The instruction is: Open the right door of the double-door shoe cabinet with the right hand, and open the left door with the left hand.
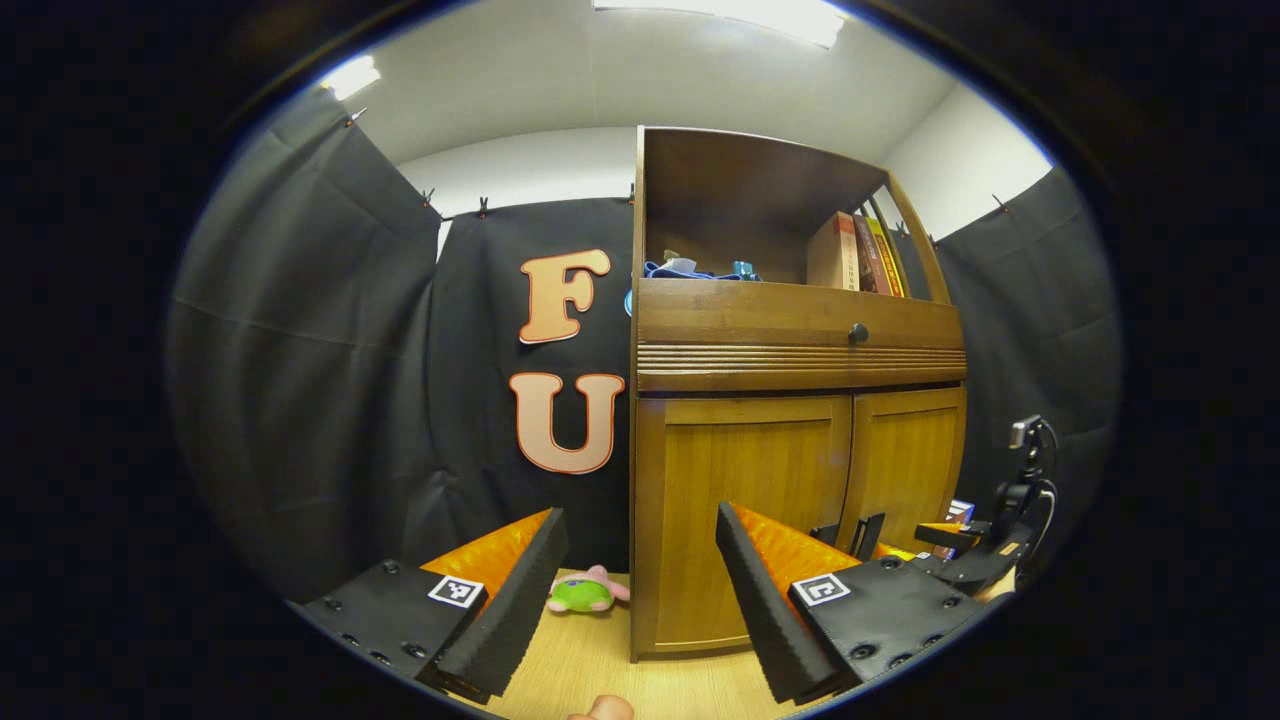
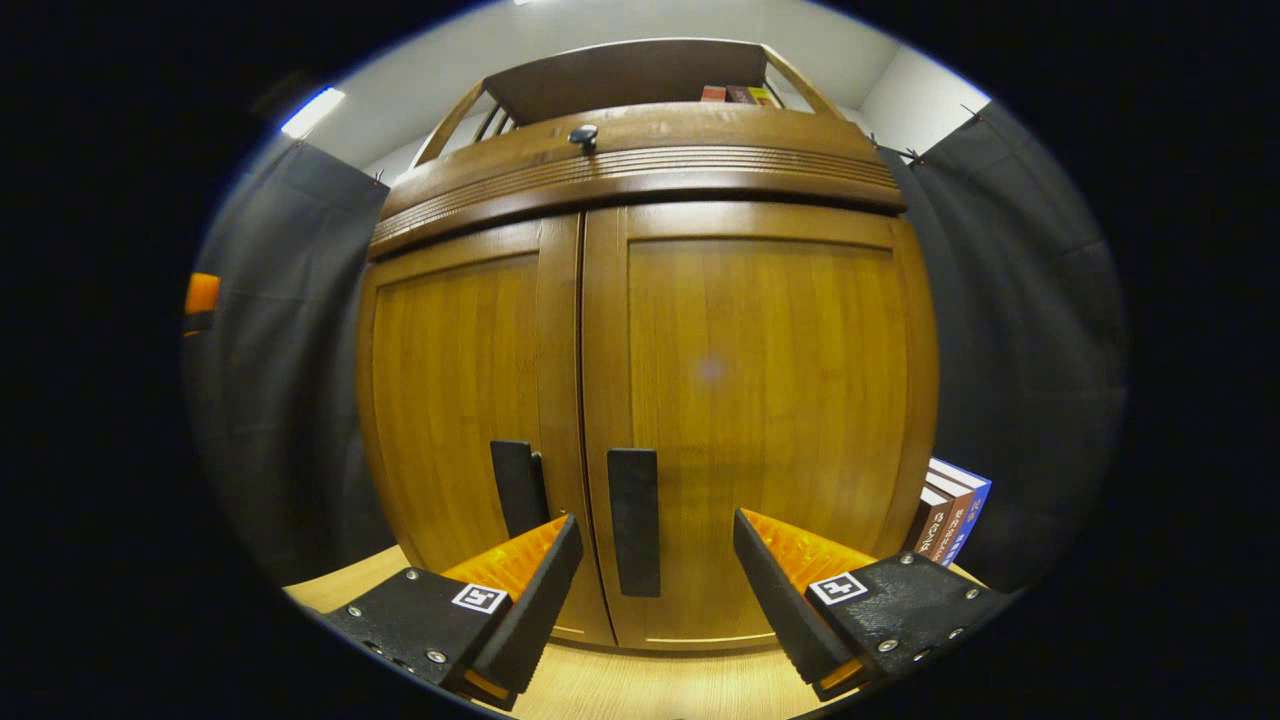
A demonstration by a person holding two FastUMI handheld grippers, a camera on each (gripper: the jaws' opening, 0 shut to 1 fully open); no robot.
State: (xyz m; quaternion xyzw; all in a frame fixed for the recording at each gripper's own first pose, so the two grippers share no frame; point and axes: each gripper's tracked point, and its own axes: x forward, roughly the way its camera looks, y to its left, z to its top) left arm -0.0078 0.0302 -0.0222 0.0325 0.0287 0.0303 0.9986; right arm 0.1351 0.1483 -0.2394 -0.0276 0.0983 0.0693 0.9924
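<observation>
In the left gripper view, the left tongs gape, released, well back from the cabinet, whose two doors sit closed. A plush toy lies on the surface left of the cabinet. The right tongs hover near the doors at far right.

In the right gripper view, the right tongs are released, close before the right door, its handle between the fingers but untouched. The left door has its own handle. Books lean at the cabinet's right.

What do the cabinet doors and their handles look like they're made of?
The doors look like wood or wood veneer with a glossy varnish: vertical grain, soft glare. The handles are flat, matte black bars, plastic or painted metal; I cannot tell which.
</observation>
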